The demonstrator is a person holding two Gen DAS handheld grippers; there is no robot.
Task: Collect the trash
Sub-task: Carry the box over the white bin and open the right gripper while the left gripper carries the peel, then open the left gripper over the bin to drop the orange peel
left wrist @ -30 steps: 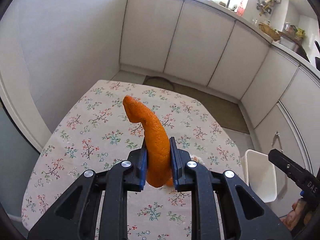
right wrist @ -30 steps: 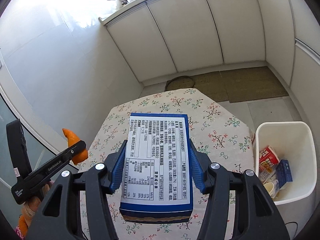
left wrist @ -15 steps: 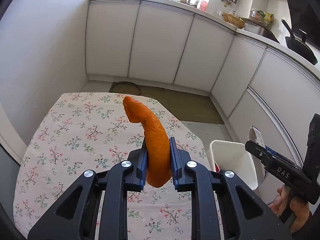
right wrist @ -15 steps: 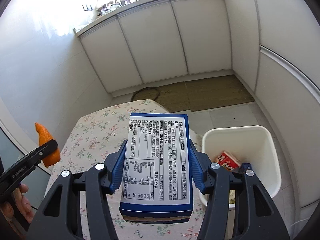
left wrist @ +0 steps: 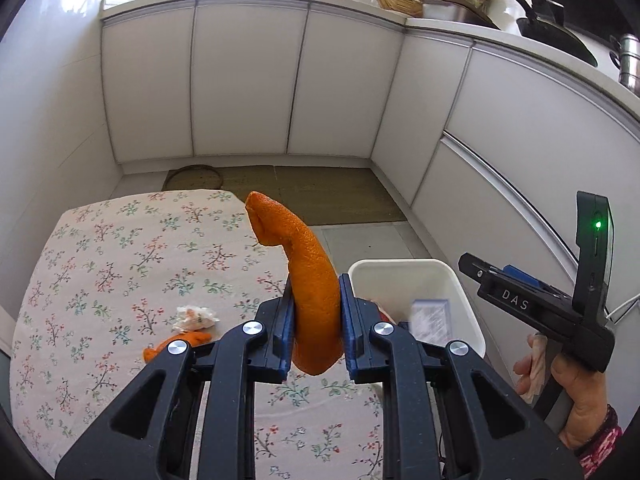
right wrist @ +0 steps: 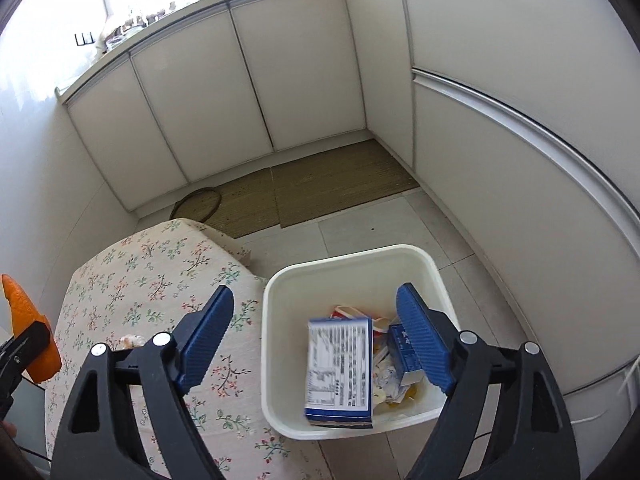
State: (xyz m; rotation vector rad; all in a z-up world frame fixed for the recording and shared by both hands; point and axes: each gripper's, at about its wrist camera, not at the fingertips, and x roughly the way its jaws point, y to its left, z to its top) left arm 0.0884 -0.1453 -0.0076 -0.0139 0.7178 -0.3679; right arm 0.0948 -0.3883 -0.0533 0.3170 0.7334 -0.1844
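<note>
My left gripper [left wrist: 316, 320] is shut on a long curled orange peel [left wrist: 308, 280], held over the flowered table's right edge beside the white bin [left wrist: 416, 270]. My right gripper [right wrist: 316, 340] hangs above the white bin [right wrist: 280, 292] with its jaws opening wide. The blue and white carton [right wrist: 340, 368] is blurred, free of the pads, dropping into the bin onto other cartons and crumpled wrappers. The right gripper's body [left wrist: 536, 308] shows in the left wrist view, held by a hand. On the table lie a crumpled tissue [left wrist: 196, 316] and another orange peel piece [left wrist: 184, 342].
The flowered tablecloth [left wrist: 120, 272] covers a table left of the bin. White cabinets line the back and right walls. A woven floor mat [right wrist: 312, 188] lies in front of them on the tiled floor. Pans and baskets stand on the counter.
Both grippers swung right, from over the table toward the bin. The right gripper's jaws spread apart and let go of the carton, which now falls into the bin. The left keeps its peel.
</note>
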